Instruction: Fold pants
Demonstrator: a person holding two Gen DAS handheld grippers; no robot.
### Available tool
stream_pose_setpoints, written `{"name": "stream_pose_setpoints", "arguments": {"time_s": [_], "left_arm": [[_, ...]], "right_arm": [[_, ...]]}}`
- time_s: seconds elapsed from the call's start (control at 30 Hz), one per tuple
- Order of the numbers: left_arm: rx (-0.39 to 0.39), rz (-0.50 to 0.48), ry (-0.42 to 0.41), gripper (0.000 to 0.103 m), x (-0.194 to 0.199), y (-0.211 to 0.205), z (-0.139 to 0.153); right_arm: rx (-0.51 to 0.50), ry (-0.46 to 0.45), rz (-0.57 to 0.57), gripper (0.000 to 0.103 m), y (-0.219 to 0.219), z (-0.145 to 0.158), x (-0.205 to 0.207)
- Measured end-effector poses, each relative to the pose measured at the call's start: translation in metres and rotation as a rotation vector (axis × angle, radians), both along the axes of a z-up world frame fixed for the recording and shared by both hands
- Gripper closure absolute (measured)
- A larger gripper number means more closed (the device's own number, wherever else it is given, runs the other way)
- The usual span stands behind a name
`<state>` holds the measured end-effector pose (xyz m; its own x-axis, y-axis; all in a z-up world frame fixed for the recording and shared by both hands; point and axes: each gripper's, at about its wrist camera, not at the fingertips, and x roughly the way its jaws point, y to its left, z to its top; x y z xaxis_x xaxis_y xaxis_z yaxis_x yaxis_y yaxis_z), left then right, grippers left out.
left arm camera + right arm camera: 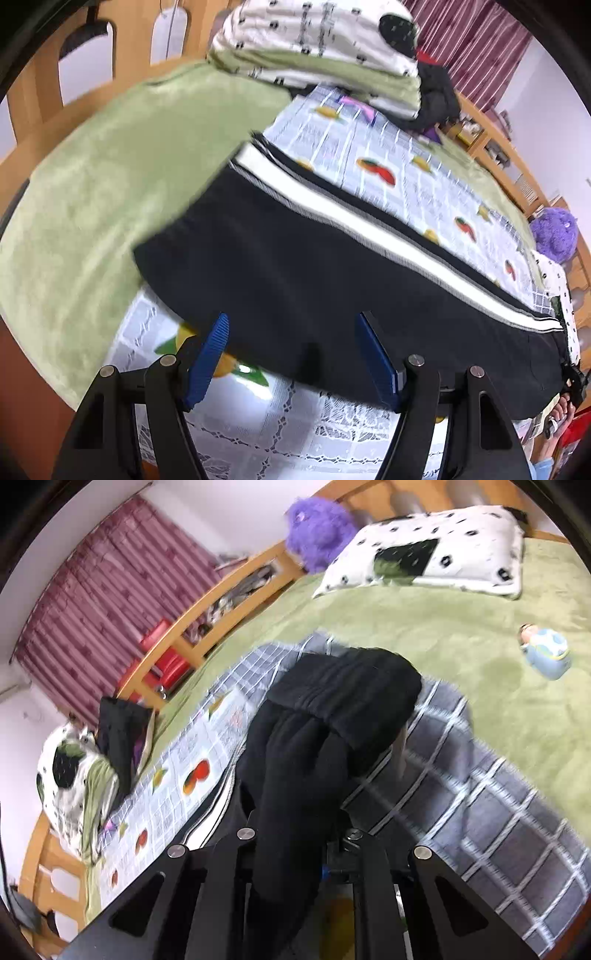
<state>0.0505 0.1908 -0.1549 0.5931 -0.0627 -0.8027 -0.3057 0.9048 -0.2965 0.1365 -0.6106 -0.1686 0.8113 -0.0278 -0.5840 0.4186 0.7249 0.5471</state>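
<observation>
Black white-striped pants [295, 266] stretched flat

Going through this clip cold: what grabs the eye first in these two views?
The black pants with a white side stripe stretch across the fruit-print bedcloth, with the open left gripper at their near edge. In the right wrist view, the right gripper is shut on the bunched black waistband end. A fluffy purple plush toy sits by the wooden headboard.

The left wrist view is taken low and close over the bed, facing along the black pants [295, 266] toward the maroon curtain [476, 40]. The right wrist view is taken close above the bunched waistband [343, 698]. The purple plush toy [317, 531] is shared by both views.
</observation>
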Motion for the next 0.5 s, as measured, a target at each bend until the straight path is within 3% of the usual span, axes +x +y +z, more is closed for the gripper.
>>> {"name": "stream_pose_setpoints", "arguments": {"time_s": [0.13, 0.17, 0.23, 0.37, 0.5], "left_arm": [[-0.028, -0.032, -0.049, 0.034, 0.007, -0.004, 0.008], [-0.021, -0.049, -0.055, 0.034, 0.012, -0.006, 0.01], [0.004, -0.067, -0.063, 0.034, 0.02, -0.009, 0.013], [0.084, -0.096, -0.05, 0.034, 0.053, -0.01, 0.014], [0.109, -0.093, -0.071, 0.034, 0.089, 0.001, 0.012]], "right_arm": [[-0.064, 0.281, 0.009, 0.079, -0.007, -0.031, 0.016], [-0.082, 0.301, 0.015, 0.077, -0.005, -0.033, 0.014], [-0.165, 0.303, -0.025, 0.069, 0.004, -0.022, -0.007], [-0.318, 0.284, -0.048, 0.069, 0.031, 0.017, -0.029], [-0.431, 0.266, 0.076, 0.064, 0.087, 0.047, -0.008]]}}
